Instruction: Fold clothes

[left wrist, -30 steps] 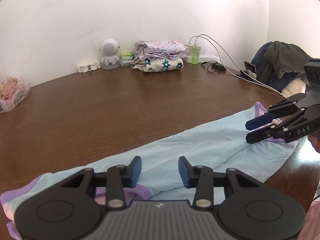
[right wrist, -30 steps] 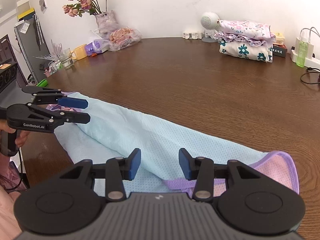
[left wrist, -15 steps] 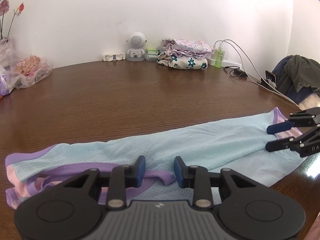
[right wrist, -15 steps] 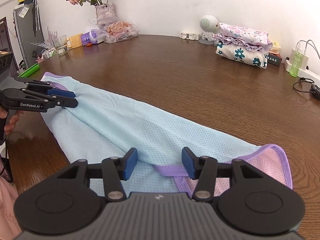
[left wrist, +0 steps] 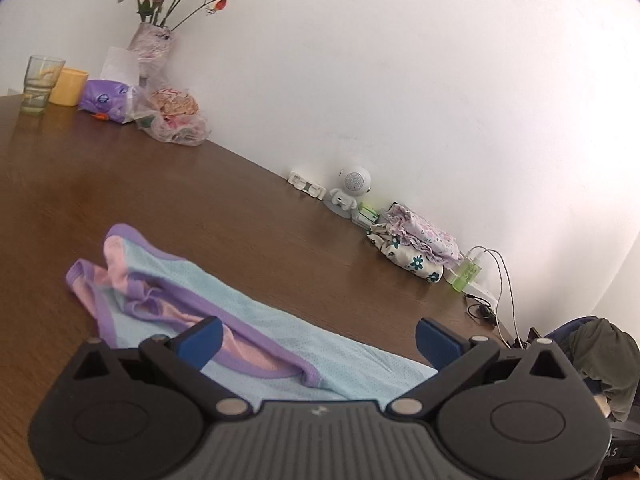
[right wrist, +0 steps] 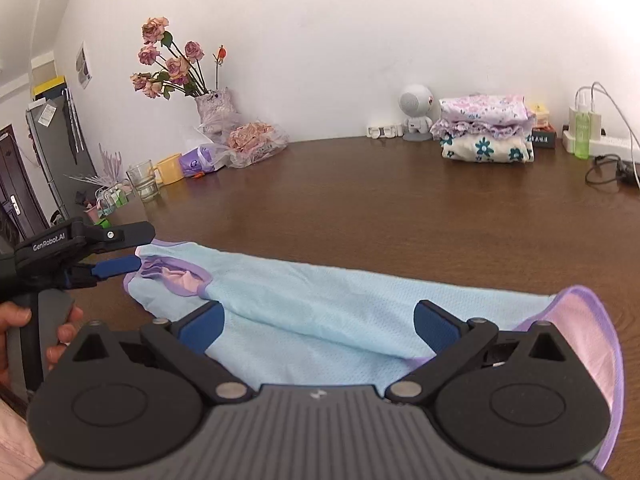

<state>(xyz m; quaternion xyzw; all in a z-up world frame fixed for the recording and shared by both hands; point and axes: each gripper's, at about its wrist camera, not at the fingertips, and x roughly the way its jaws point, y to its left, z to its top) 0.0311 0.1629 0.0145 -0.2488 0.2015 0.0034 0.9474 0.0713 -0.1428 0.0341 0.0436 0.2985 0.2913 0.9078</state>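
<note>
The light-blue garment (right wrist: 320, 312), thin, limp mesh along the table's (right wrist: 400, 208) near edge, should lift easily by its purple-bound ends; left gripper (left wrist: 318, 342) and right gripper (right wrist: 320, 324) both gape, holding nothing.

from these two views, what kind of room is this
Most likely a lived-in home room: a wooden table with a vase of dried roses, a stack of folded floral clothes, and what looks like a fridge at the left.

A dark brown wooden table (right wrist: 360, 208) is seen, with a light blue garment (right wrist: 320, 312) spread flat near the front. Along the wall, folded floral clothes (right wrist: 484, 132), a vase of roses (right wrist: 212, 108), a glass (right wrist: 142, 180) and a yellow cup (right wrist: 170, 168) are lined up.
</note>
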